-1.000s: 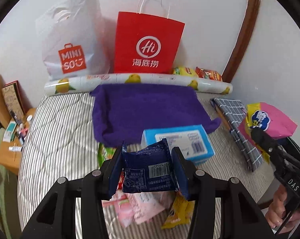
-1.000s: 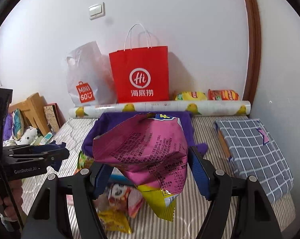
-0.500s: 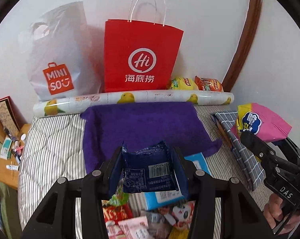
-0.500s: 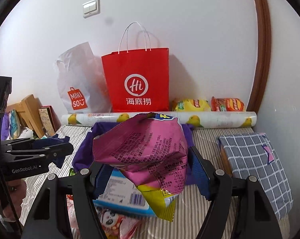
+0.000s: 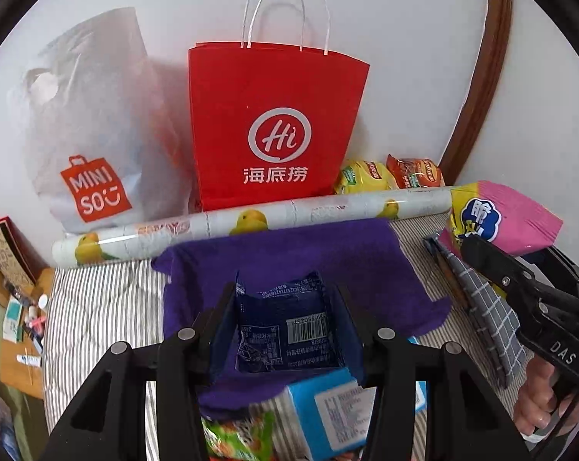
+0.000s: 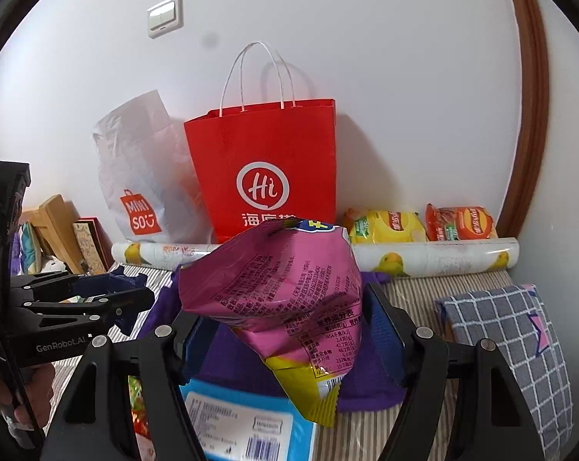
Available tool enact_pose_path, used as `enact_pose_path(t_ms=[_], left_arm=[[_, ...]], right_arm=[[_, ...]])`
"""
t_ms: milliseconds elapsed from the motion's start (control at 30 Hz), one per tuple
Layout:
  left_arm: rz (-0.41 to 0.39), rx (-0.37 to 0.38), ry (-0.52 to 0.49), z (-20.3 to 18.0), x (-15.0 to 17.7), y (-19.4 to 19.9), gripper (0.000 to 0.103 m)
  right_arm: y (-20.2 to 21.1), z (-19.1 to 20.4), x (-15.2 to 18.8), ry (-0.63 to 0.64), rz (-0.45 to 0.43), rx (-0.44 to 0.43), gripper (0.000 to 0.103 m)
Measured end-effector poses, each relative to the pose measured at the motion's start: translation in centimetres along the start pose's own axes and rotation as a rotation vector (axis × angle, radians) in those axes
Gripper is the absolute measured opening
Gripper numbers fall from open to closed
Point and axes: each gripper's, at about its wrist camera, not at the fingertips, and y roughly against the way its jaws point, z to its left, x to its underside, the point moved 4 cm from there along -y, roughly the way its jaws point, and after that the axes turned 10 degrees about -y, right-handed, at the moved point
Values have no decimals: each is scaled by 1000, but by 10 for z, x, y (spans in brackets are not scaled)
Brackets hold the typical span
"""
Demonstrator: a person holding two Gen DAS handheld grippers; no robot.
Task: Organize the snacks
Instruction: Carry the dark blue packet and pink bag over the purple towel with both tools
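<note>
Blue packet point(image 5: 289, 330) is clamped between left gripper point(image 5: 287, 330) fingers, over purple cloth point(image 5: 289, 257). Pink bag point(image 6: 285, 299) is clamped by right gripper point(image 6: 289, 330); red bag point(image 6: 266, 169) stands beyond, open-topped.

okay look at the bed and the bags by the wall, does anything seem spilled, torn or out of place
Nothing looks spilled or torn. The white plastic bag slumps against the wall beside the upright red paper bag, and two chip bags lie behind the paper roll, off the striped bedding.
</note>
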Motion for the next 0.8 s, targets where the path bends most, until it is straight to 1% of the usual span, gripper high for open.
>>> enact_pose_path(t_ms=[200, 400, 500, 633, 800], left_arm=[[21, 0, 14, 22, -9, -30, 46], [73, 8, 24, 41, -8, -70, 46], [100, 20, 27, 45, -5, -90, 46], [131, 26, 48, 54, 1, -112, 46], [171, 44, 52, 59, 8, -130, 46]], right_arm=[[-34, -9, -8, -14, 30, -7, 72], [-77, -32, -3, -35, 97, 14, 72], [-99, -43, 3, -52, 133, 19, 72], [-126, -55, 18, -76, 189, -2, 72], [-147, -60, 31, -52, 250, 8, 72]])
